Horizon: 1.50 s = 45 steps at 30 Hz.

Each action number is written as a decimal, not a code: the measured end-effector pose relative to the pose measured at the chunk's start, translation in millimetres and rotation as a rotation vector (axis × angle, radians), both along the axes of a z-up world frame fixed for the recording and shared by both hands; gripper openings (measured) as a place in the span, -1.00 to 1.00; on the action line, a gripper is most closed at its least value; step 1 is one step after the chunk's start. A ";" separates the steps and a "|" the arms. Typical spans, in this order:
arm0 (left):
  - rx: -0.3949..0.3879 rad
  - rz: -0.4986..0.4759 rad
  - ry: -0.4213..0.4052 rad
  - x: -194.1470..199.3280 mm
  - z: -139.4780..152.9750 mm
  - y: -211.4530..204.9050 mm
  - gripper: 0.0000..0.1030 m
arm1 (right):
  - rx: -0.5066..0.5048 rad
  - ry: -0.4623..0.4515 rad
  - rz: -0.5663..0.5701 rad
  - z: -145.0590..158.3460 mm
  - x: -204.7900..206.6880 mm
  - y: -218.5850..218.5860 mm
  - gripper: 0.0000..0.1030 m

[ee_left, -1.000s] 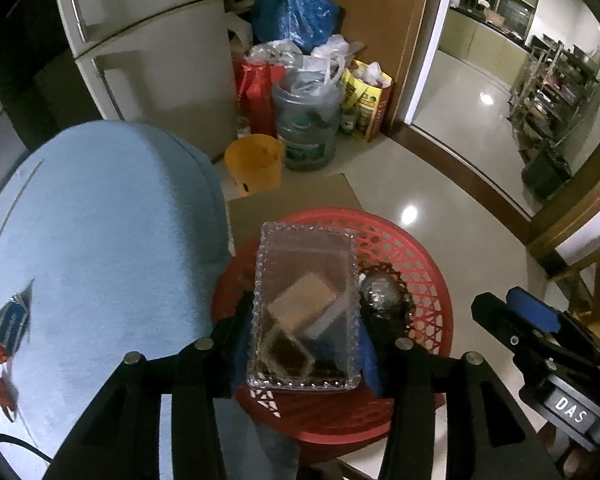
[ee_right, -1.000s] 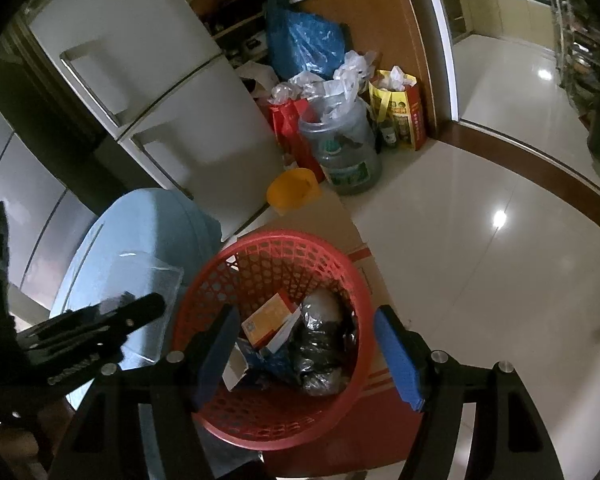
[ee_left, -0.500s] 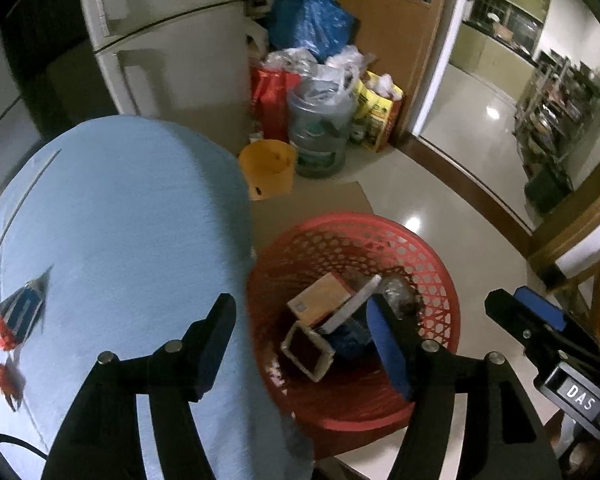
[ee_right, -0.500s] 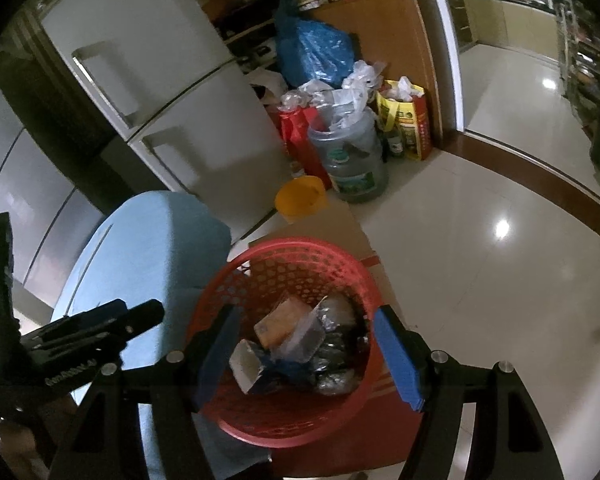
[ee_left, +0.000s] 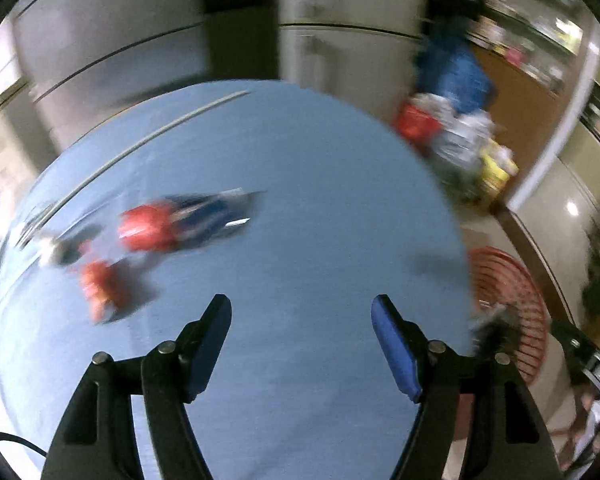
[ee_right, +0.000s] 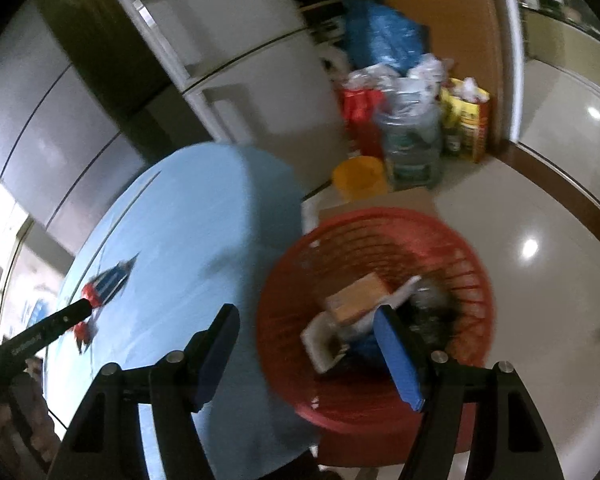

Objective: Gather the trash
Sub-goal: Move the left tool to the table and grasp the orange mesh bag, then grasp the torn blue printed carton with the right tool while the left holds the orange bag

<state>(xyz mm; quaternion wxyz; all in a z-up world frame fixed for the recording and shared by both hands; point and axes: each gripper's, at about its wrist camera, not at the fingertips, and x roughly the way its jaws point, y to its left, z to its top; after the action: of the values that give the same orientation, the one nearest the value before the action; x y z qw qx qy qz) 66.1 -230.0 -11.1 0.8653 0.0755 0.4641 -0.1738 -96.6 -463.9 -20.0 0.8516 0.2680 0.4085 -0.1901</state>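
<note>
Blue tablecloth (ee_left: 300, 200) under me. My left claw (ee_left: 302, 316) just opening, wide, empty. Red-blue wrapper (ee_left: 180, 220) lies ahead-left, long axis crosswise; left nearer. Right claw (ee_right: 306, 322) wide, empty, by red basket (ee_right: 476, 272).

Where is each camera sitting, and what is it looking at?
Left wrist view: sits on the left gripper, looking down over its open, empty fingers at the blue table and the blurred red and blue wrappers.
Right wrist view: sits on the right gripper, looking down over its open, empty fingers at the table edge and the red basket of trash; the left gripper's dark body pokes in at the left.
Both views share the table, wrappers, basket and the grey fridge.
</note>
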 end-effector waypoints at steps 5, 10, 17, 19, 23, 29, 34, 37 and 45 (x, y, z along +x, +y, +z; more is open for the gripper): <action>-0.010 0.210 0.021 34.9 -16.0 80.6 0.42 | -0.008 0.021 0.090 -3.9 26.5 35.6 0.42; -0.010 0.366 0.051 73.4 -39.2 133.3 0.42 | -0.019 0.037 0.143 -5.6 42.5 60.6 0.42; -0.023 0.380 0.086 108.9 -68.8 140.6 0.42 | -0.049 0.063 0.202 -4.0 59.4 89.3 0.42; -0.015 0.366 0.087 115.9 -72.5 141.6 0.04 | -0.054 0.068 0.213 -2.7 61.8 93.6 0.42; -0.033 0.344 0.093 114.3 -74.2 147.6 -0.37 | -0.062 0.074 0.233 -2.4 69.0 101.5 0.42; -0.027 0.351 0.059 73.5 -70.2 172.9 -0.39 | -0.062 0.054 0.308 0.5 100.5 126.7 0.42; -0.014 0.378 0.054 43.2 -75.5 193.7 -0.39 | -0.071 0.037 0.430 -7.2 148.8 163.8 0.42; -0.014 0.377 0.049 38.2 -76.2 198.2 -0.39 | -0.083 0.051 0.481 -16.0 183.5 183.0 0.42; -0.020 0.365 0.050 34.0 -79.5 203.8 -0.38 | -0.089 0.102 0.610 -42.0 263.7 221.9 0.42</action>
<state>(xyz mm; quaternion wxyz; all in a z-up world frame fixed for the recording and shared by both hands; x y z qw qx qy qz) 100.1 -26.2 -90.6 0.8715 -0.0231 0.4895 -0.0204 167.2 -242.0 -62.1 0.8586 0.0856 0.5036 0.0433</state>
